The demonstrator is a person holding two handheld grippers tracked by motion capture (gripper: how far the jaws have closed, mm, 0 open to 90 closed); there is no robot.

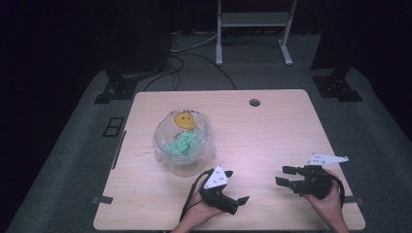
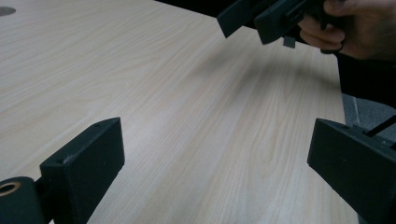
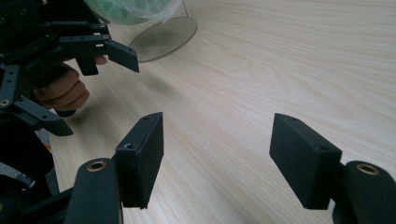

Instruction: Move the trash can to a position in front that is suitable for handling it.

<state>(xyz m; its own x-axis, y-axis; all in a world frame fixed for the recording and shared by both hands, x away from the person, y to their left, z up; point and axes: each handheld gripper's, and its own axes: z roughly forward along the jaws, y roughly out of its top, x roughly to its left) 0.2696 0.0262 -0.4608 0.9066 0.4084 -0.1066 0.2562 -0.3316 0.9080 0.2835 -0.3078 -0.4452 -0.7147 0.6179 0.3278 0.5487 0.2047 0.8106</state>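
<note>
light wooden table: rectangular, pale grain, a round grommet hole near its far edge

clear glass bowl: stands left of centre on the table, lined with a transparent plastic bag that carries a yellow print; green crumpled material sits inside; in the right gripper view its round glass base rests flat on the wood

left gripper: held in the left hand at the near edge, just in front of the bowl but apart from it; jaws spread wide with nothing between them, bare tabletop showing through the gap in the left gripper view; grey three-cornered plate on top

right gripper: held in the right hand at the near right of the table, well apart from the bowl; jaws parted and empty, pointing toward the left gripper

floor: grey carpet around the table, a white metal stand and black cables behind it
</note>
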